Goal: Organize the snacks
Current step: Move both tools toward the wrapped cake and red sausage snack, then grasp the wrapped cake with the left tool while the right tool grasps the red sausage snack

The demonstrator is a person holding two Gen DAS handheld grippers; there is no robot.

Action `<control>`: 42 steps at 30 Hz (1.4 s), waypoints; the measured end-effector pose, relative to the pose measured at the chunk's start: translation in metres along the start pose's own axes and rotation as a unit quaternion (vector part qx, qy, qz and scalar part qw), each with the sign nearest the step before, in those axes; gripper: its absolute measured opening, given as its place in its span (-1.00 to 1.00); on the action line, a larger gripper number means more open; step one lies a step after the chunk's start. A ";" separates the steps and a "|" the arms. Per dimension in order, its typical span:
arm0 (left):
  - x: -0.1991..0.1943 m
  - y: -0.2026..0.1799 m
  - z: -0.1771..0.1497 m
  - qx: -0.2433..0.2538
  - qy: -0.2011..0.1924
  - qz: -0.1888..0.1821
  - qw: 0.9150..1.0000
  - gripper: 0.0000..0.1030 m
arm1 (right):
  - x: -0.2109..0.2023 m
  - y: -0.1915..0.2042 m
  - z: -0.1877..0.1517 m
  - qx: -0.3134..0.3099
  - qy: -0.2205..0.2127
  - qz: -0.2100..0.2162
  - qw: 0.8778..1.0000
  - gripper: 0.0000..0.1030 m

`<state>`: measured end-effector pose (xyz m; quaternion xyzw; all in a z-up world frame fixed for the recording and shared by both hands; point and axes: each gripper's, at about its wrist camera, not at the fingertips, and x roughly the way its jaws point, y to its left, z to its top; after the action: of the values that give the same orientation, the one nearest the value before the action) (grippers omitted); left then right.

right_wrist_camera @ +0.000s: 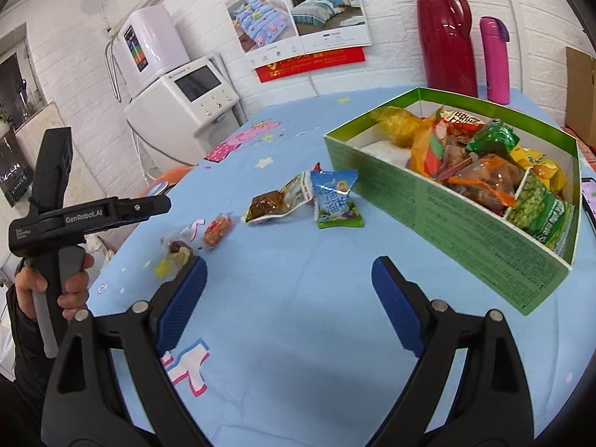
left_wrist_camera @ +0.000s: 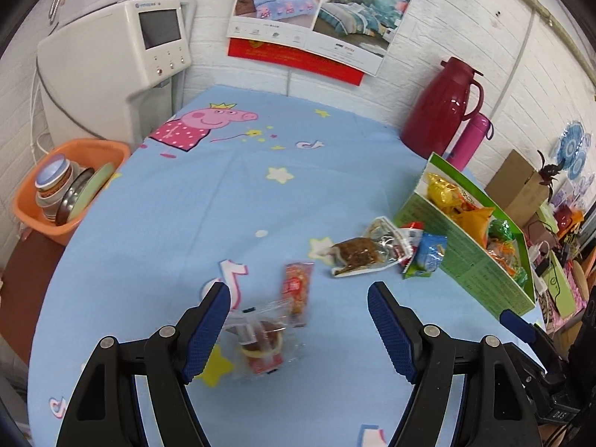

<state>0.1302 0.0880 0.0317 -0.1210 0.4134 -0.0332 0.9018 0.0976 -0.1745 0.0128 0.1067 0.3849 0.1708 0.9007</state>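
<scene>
Loose snacks lie on the blue cartoon tablecloth [left_wrist_camera: 186, 205]. A clear packet with a brown cake [left_wrist_camera: 260, 346] rests just inside my open left gripper [left_wrist_camera: 298, 300], close to its left finger. Beyond it lies an orange-red packet [left_wrist_camera: 297, 290], then a brown jerky packet [left_wrist_camera: 359, 255] and a blue-green packet [left_wrist_camera: 428, 255]. The green box [left_wrist_camera: 473, 260] at the right holds several snacks. My right gripper [right_wrist_camera: 288, 273] is open over bare cloth, left of the green box [right_wrist_camera: 465, 223]. The blue-green packet [right_wrist_camera: 335, 197] and brown packet [right_wrist_camera: 272, 205] lie ahead of it.
A red thermos jug [left_wrist_camera: 439, 108] and a pink bottle [left_wrist_camera: 473, 138] stand at the back by the wall. An orange basin of bowls [left_wrist_camera: 67, 186] sits off the table's left edge beside a white appliance [left_wrist_camera: 111, 63]. A hand [right_wrist_camera: 70, 283] holds the left gripper's handle.
</scene>
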 end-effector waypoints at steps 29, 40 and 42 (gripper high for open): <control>0.038 0.054 -0.041 -0.010 0.057 -0.037 0.998 -0.17 | 0.104 0.071 0.013 -0.049 0.083 0.040 0.995 0.56; 0.014 0.075 -0.050 -0.017 0.043 -0.038 0.998 -0.17 | 0.172 0.094 0.035 -0.063 0.109 0.016 0.992 0.51; 0.014 0.076 -0.050 -0.017 0.044 -0.038 0.998 -0.17 | 0.179 0.097 0.033 -0.077 0.115 0.003 0.990 0.34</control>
<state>0.0985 0.1499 -0.0287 -0.1501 0.4486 -0.0662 0.8785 0.2157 -0.0173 -0.0509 0.0178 0.4712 0.2142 0.8554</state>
